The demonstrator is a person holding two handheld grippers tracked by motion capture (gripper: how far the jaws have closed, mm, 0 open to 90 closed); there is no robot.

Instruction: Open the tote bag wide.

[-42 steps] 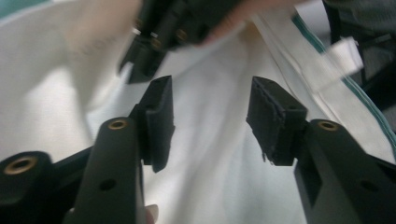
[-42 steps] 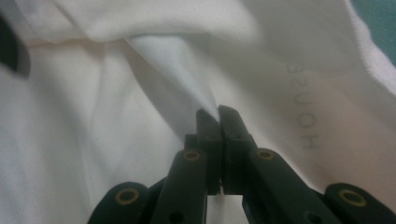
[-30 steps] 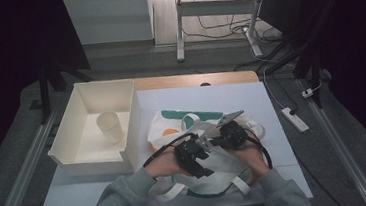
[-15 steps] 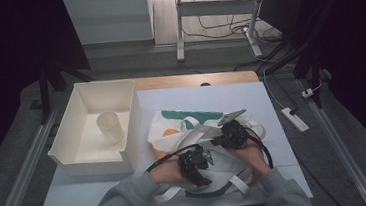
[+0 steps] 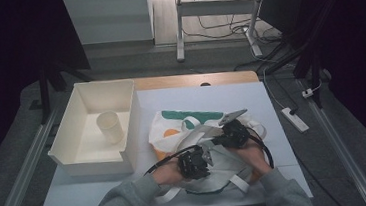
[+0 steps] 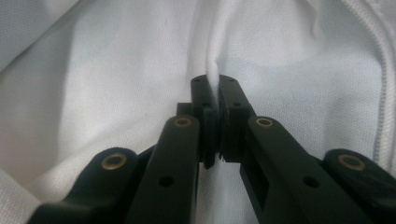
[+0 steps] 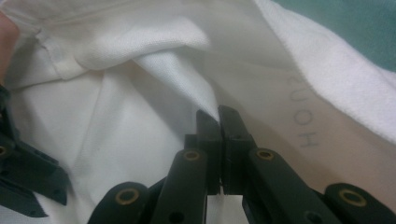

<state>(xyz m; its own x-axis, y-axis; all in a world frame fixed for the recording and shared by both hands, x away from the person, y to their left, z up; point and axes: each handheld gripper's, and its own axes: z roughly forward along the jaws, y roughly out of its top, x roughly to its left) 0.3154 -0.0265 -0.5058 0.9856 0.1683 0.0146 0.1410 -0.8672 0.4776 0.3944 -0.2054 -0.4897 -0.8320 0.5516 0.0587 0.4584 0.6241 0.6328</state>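
Observation:
A white cloth bag [image 5: 193,127] with green and orange print lies crumpled on the white mat. My left gripper [image 5: 204,155] is on its near part. In the left gripper view the left gripper [image 6: 215,86] has just been closing and is now shut on a raised fold of the bag's white cloth [image 6: 116,70]. My right gripper [image 5: 217,140] sits just beyond it, over the middle of the bag. The right gripper view shows the right gripper [image 7: 217,116] shut on a peaked fold of the same cloth [image 7: 140,116]. A person's hands in grey sleeves hold both.
A white open box [image 5: 83,157] stands left of the bag, with a pale cup [image 5: 110,127] inside. The bag's straps [image 5: 240,183] trail toward the near table edge. A power strip [image 5: 294,119] lies off the table's right side.
My left gripper has sunk slightly toward the near edge of the bag and closed its jaws on a fold of cloth. The right gripper has stayed where it was, still pinching cloth.

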